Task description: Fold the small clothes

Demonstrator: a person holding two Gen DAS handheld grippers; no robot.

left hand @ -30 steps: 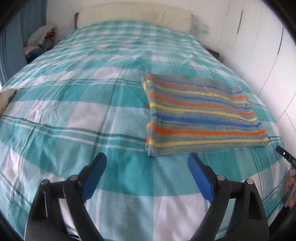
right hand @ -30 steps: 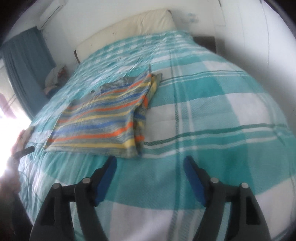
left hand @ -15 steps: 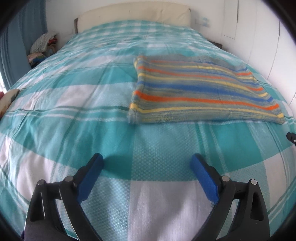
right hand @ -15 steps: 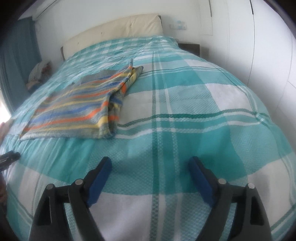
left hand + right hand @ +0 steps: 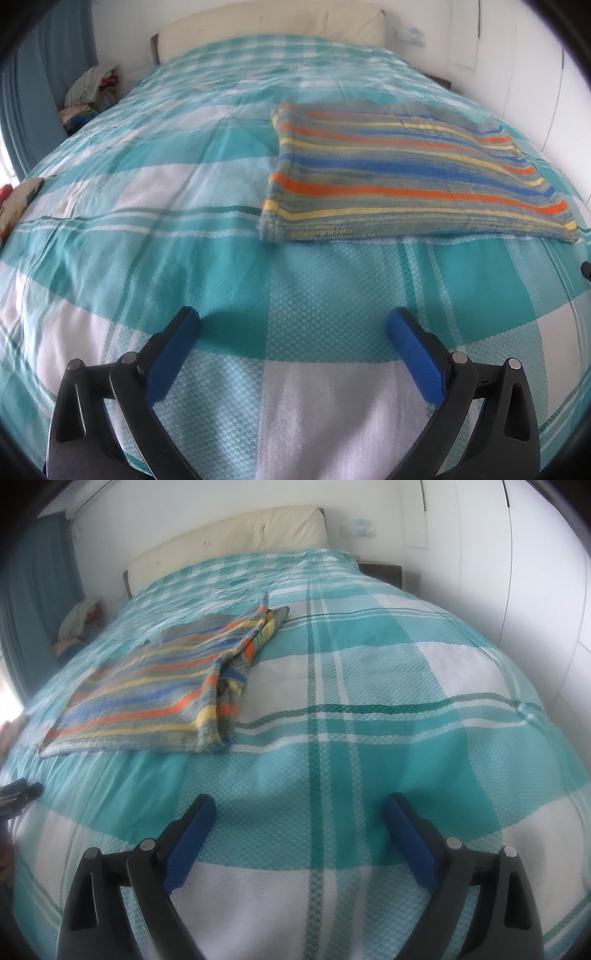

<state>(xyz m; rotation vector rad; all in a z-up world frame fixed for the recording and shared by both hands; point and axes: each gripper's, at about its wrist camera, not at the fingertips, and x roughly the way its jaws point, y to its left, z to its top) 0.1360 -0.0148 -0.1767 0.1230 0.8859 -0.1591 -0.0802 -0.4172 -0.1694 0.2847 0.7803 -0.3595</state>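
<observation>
The striped garment (image 5: 413,173) lies folded flat on the bed (image 5: 147,221), well ahead of both sets of fingers. The left gripper (image 5: 293,325) and right gripper (image 5: 299,810) are opening, empty. Folding looks largely done.

The bedspread (image 5: 207,229) is showing a matt woven cloth with a fine waffle texture. The striped garment (image 5: 406,181) is presenting a soft, slightly fuzzy knitted cloth. The headboard (image 5: 236,539) is appearing as smooth padded upholstery. Each hand-held gripper is displaying matt black plastic, blue textured pads (image 5: 417,354) and bright metal pins.
</observation>
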